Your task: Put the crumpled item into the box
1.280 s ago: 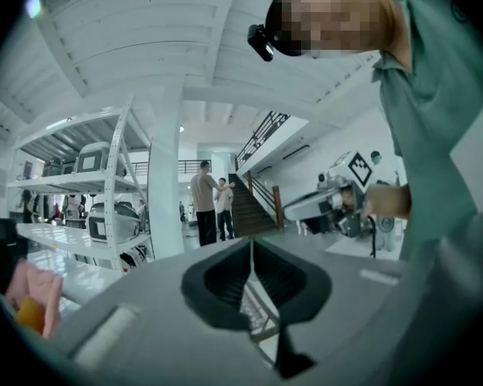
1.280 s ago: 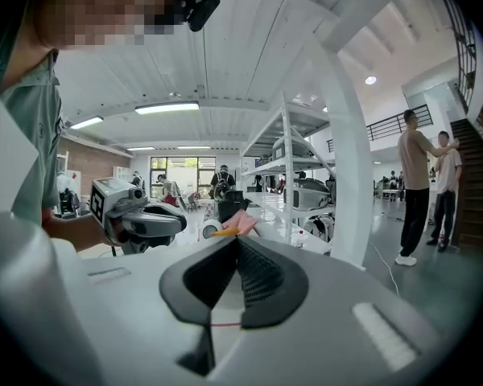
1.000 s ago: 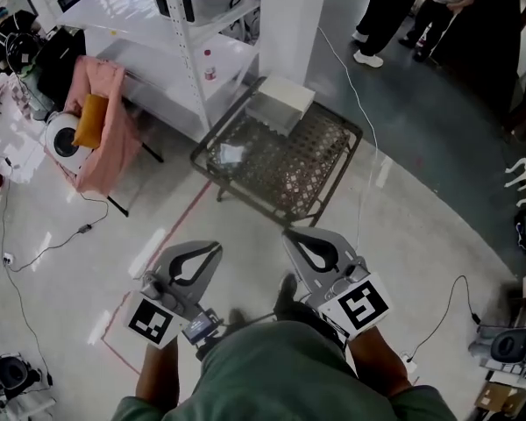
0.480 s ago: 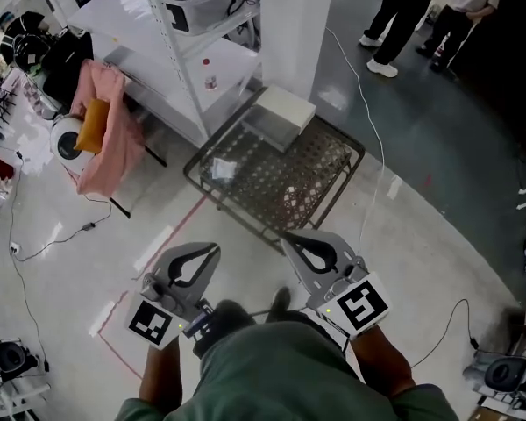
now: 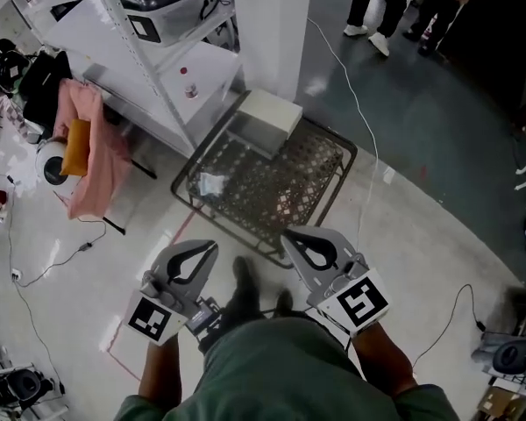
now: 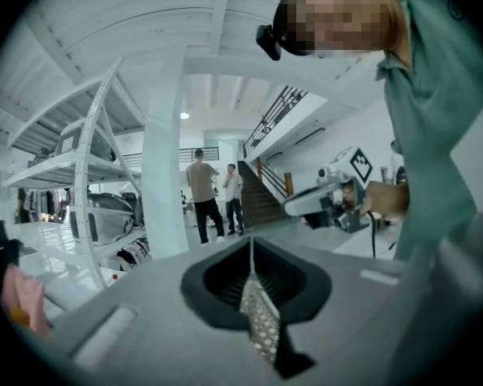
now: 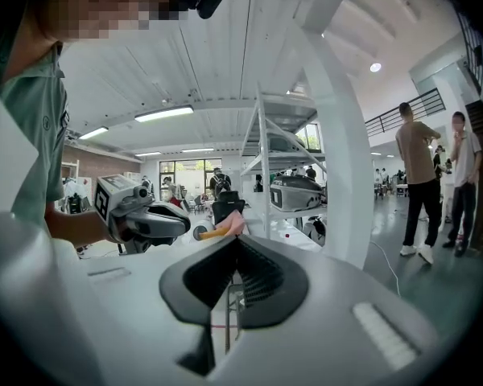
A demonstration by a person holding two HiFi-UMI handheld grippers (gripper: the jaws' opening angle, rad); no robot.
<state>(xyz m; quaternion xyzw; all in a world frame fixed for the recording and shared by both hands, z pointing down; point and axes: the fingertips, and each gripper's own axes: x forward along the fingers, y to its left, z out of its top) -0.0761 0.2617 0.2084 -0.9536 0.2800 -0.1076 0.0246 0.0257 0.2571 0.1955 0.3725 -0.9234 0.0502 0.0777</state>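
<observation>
A small pale crumpled item (image 5: pixel 212 183) lies on the left part of a low wire-mesh table (image 5: pixel 320 182). A white box (image 5: pixel 269 117) stands on the table's far corner. My left gripper (image 5: pixel 212 246) and right gripper (image 5: pixel 289 233) are held side by side in front of me, short of the table's near edge. Both have their jaws together with nothing between them. In the left gripper view the left gripper (image 6: pixel 251 244) points level across the room, and the right gripper (image 7: pixel 237 240) does the same in its own view.
A white pillar (image 5: pixel 267 24) and a metal shelving rack (image 5: pixel 131 33) stand behind the table. A pink cloth (image 5: pixel 88 139) hangs over a stand at the left. Two people (image 5: pixel 394 3) stand at the far right. A white cable (image 5: pixel 361 134) runs along the floor past the table.
The table, box and crumpled item have drawn nearer in the head view as the person walks toward them. Both grippers keep their pose, jaws together.
</observation>
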